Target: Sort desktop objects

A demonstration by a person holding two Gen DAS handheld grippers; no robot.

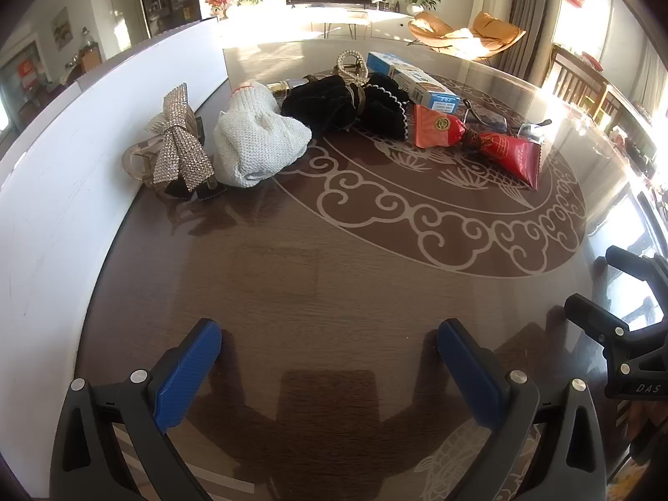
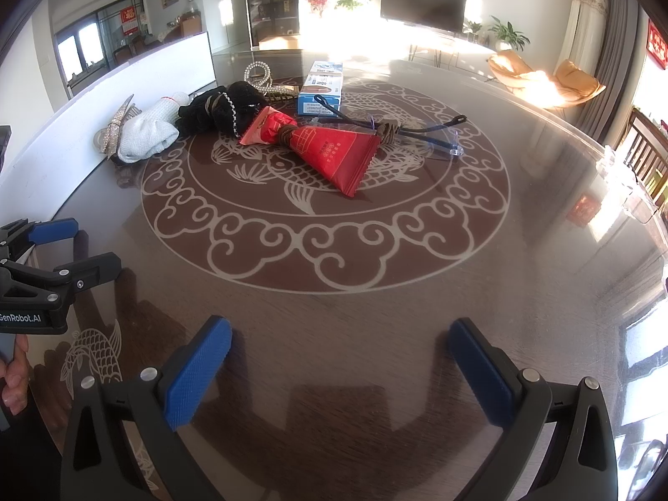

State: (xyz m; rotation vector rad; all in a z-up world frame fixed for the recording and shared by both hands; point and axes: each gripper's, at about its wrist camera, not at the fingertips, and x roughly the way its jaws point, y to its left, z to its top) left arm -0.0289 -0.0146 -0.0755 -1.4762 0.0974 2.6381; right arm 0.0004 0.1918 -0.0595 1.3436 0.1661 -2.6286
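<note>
A row of objects lies across the far part of the brown patterned table: a rhinestone bow clip, a white knitted glove, a black fabric bundle, a pearl hair clip, a blue and white box, red snack packets tied together and clear glasses. My left gripper is open and empty above the near table. My right gripper is open and empty too, well short of the red packets.
A white board stands upright along the table's left side, just behind the bow clip. Wooden chairs stand at the right edge. The other gripper shows at each view's side.
</note>
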